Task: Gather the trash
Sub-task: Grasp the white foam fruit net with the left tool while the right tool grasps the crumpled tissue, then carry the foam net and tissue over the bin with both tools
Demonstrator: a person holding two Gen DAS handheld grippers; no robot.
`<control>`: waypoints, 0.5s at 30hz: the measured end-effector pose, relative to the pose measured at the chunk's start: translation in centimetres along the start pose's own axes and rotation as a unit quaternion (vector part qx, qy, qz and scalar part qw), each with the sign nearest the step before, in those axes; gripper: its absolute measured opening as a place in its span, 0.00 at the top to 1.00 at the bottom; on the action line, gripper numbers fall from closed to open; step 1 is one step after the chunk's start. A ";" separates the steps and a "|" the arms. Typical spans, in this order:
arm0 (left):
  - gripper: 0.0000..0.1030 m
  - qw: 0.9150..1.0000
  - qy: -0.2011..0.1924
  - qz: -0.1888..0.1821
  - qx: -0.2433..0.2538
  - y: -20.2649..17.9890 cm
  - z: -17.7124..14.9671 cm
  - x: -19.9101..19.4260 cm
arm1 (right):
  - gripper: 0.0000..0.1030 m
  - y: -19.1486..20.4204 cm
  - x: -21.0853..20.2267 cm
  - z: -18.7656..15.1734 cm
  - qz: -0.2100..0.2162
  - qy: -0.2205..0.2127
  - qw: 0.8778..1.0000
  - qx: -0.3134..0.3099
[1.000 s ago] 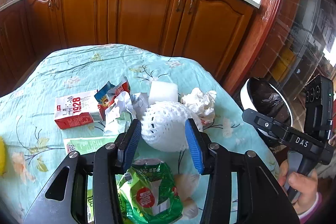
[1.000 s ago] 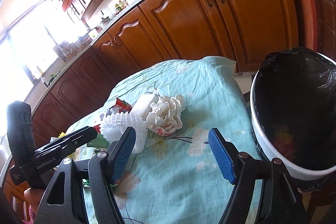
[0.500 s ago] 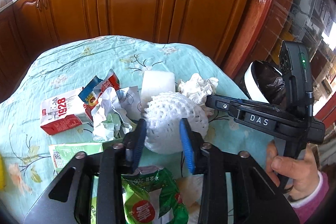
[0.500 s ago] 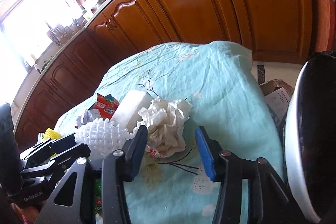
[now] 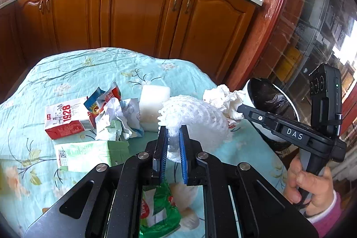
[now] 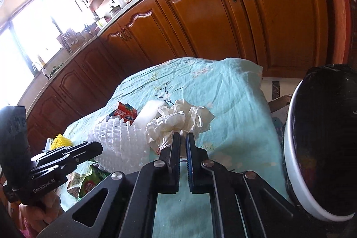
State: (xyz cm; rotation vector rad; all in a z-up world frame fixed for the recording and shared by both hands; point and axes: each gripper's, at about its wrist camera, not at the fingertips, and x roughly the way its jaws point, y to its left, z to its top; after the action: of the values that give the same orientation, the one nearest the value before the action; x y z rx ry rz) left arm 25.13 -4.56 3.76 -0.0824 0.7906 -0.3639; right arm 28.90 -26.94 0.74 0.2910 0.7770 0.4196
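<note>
Both tongs have just closed: the left gripper [image 5: 171,137] now pinches the foam net [image 5: 196,119], the right gripper [image 6: 181,144] the tissue wad [image 6: 178,121]. Both pieces sit on the table left of the bin [image 6: 296,148], apparently ready to lift across.

Left wrist view: close above the table's [image 5: 67,73] near edge, facing the cabinets [image 5: 142,12], bin [image 5: 267,99] at right. Right wrist view: close and low over the table [image 6: 223,90], facing the cabinets [image 6: 212,15] obliquely, bin [image 6: 296,148] beside it. Both share the foam net [image 5: 196,122] [image 6: 120,144] and tissue [image 5: 223,95] [image 6: 180,119].
</note>
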 end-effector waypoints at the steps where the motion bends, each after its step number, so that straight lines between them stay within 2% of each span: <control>1: 0.91 1.000 -0.003 -0.002 0.001 -0.2 0.1 -0.3 | 0.96 0.0 -0.5 -0.1 -0.001 -0.004 1.000 0.000; 15: 0.91 0.999 -0.002 -0.049 0.022 -5.6 0.1 -0.6 | 0.96 -3.3 -7.6 -1.5 -0.037 -0.050 0.998 0.027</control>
State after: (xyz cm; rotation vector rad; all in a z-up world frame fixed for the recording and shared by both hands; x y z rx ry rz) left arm 23.21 -9.54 5.41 -0.0809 0.7767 -0.4730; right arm 23.79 -33.18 3.03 0.3304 0.6988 0.3118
